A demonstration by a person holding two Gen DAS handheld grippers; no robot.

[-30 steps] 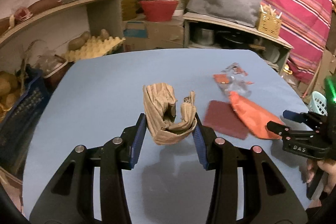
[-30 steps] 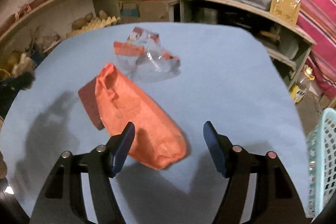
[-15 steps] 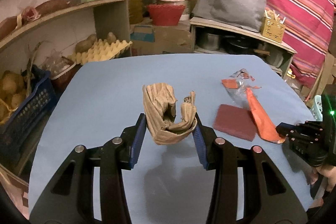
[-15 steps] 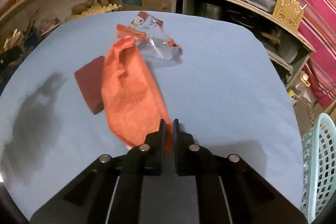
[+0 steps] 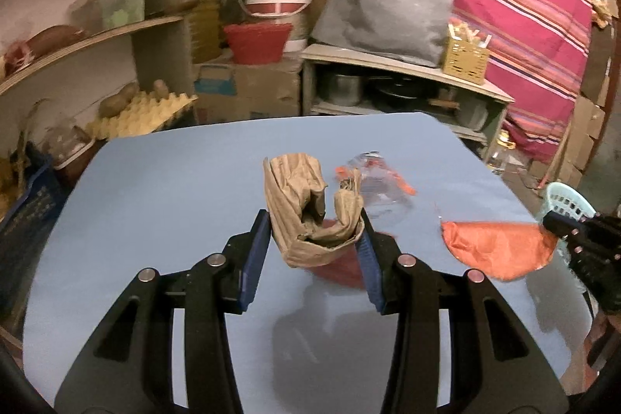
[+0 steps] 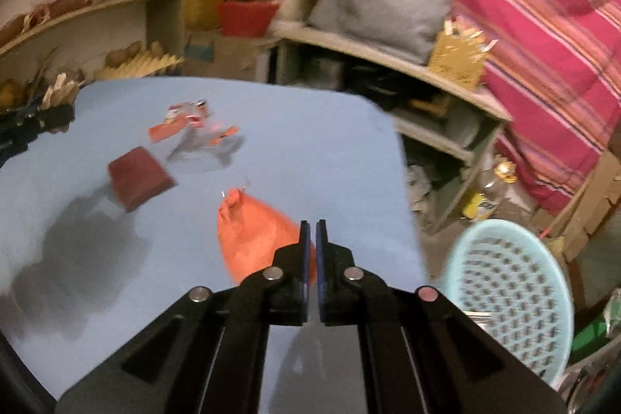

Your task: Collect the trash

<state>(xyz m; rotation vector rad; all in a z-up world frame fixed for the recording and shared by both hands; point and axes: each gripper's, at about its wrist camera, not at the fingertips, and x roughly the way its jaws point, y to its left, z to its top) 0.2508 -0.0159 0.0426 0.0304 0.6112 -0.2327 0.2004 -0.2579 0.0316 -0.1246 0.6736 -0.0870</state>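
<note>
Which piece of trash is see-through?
The clear plastic wrapper with orange print, lying on the table. The brown paper bag and orange bag are solid-coloured.

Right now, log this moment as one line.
left gripper: shut on brown paper | right gripper: shut on orange bag | basket: nearby

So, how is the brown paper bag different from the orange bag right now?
The brown paper bag is crumpled into a bulky lump, while the orange bag hangs flat and thin. The left gripper holds the paper bag with its jaws apart around it; the right gripper pinches the orange bag with jaws almost together. Both are lifted off the blue table.
</note>
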